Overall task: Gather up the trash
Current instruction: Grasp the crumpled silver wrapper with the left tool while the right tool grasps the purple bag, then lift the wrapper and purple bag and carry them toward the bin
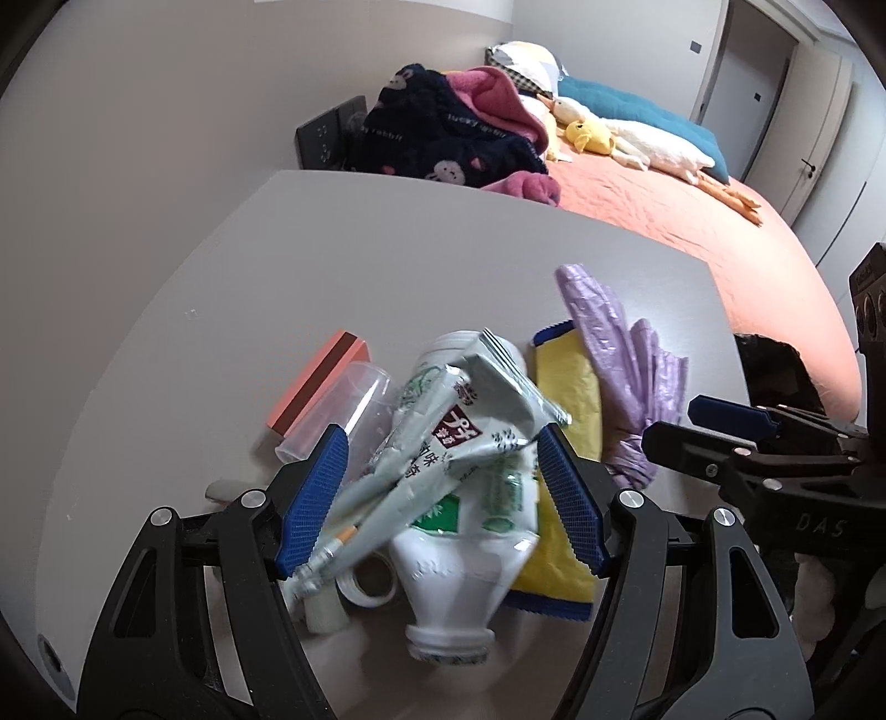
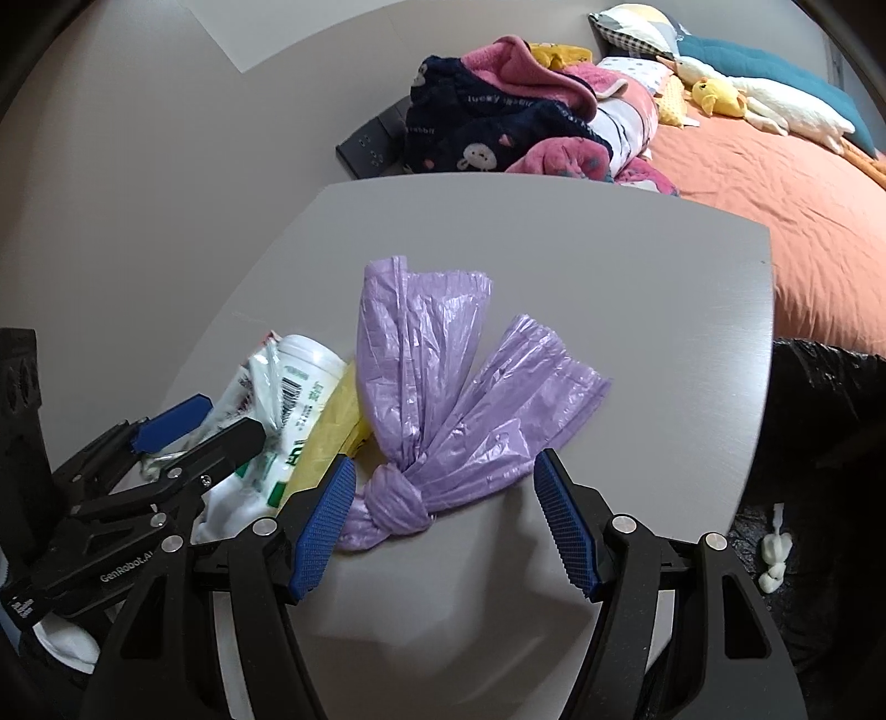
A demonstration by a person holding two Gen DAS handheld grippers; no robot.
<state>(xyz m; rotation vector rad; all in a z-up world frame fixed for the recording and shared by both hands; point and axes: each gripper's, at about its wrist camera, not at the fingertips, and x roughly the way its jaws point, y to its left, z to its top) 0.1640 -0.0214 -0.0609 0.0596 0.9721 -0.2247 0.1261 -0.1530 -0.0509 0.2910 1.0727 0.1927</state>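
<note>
A bedroom in a private home: a bed (image 1: 692,221) with an orange quilted cover runs along the far wall, piled with a navy rabbit-print fleece (image 1: 443,138), pillows (image 2: 631,27) and a teal cushion (image 1: 637,105). A yellow duck plush (image 1: 588,136) and a long white goose plush (image 1: 648,144) lie on the cover. Pale closet doors (image 1: 775,111) stand beyond. In front, a grey bedside table (image 2: 637,277) carries household litter, just beside a black-lined bin (image 2: 825,387).
</note>
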